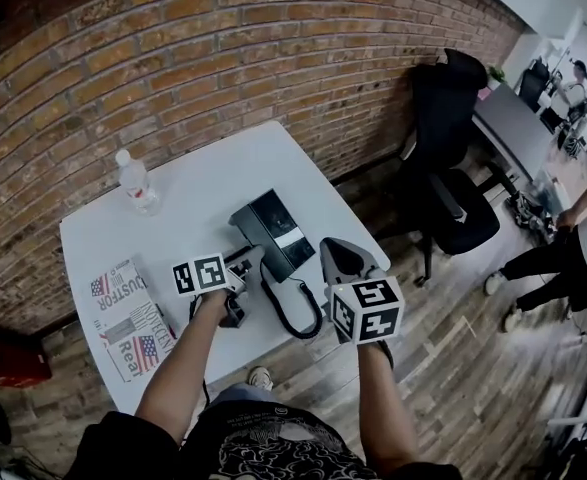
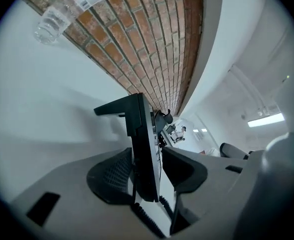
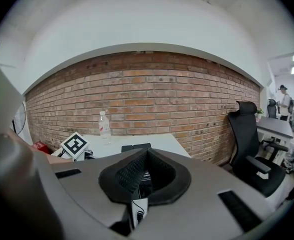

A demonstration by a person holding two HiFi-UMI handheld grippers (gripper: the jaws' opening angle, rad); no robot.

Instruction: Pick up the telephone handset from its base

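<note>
A black telephone base (image 1: 273, 228) stands in the middle of the white table (image 1: 203, 173), and its coiled cord (image 1: 291, 318) loops toward the front edge. My left gripper (image 1: 241, 268) is at the base's left side. In the left gripper view, my left gripper (image 2: 148, 166) has its pads against both sides of the black handset (image 2: 144, 134), with the cord (image 2: 149, 219) trailing below. My right gripper (image 1: 341, 253) hovers just right of the phone with its fingertips together and holds nothing. Seen from the right gripper (image 3: 145, 154), the phone (image 3: 136, 147) lies beyond its jaws.
A clear water bottle (image 1: 135, 183) stands at the table's back left by the brick wall. Newspapers (image 1: 128, 318) lie at the front left. A black office chair (image 1: 448, 168) is to the right of the table, and a person (image 1: 573, 248) stands farther right. A red object (image 1: 8, 358) sits on the floor at left.
</note>
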